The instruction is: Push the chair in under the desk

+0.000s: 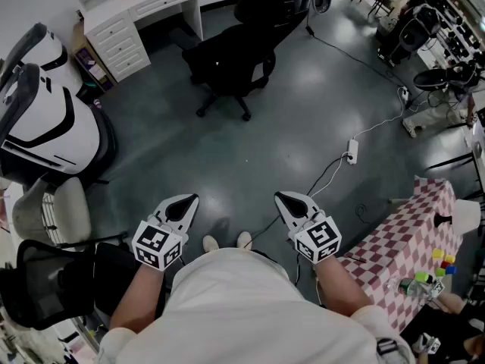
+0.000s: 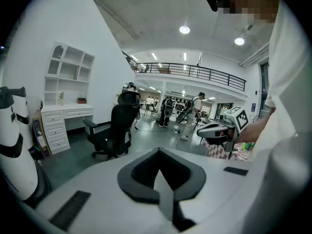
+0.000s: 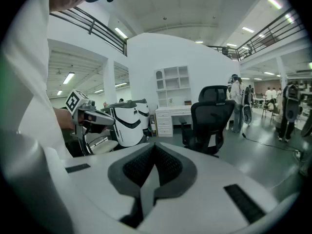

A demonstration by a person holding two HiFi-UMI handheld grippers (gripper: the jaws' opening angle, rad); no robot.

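Note:
A black office chair [image 1: 231, 55] stands on the grey floor, pulled out from the white desk [image 1: 140, 10] at the far left, with its seat turned away from the desk. Both grippers are held close to the person's body, far short of the chair. My left gripper [image 1: 188, 200] is shut and empty, and my right gripper [image 1: 283, 198] is shut and empty too. From the left gripper view the chair [image 2: 114, 130] is ahead to the left, beside the desk [image 2: 66, 113]. In the right gripper view the chair [image 3: 212, 118] stands right of the desk [image 3: 173, 113].
Two white rounded machines [image 1: 45, 120] stand at the left, with a beige chair [image 1: 53, 211] and a black mesh chair [image 1: 45, 287] nearer. A power strip with its cable [image 1: 352, 152] lies on the floor to the right. A checked-cloth table [image 1: 409, 249] stands at the right.

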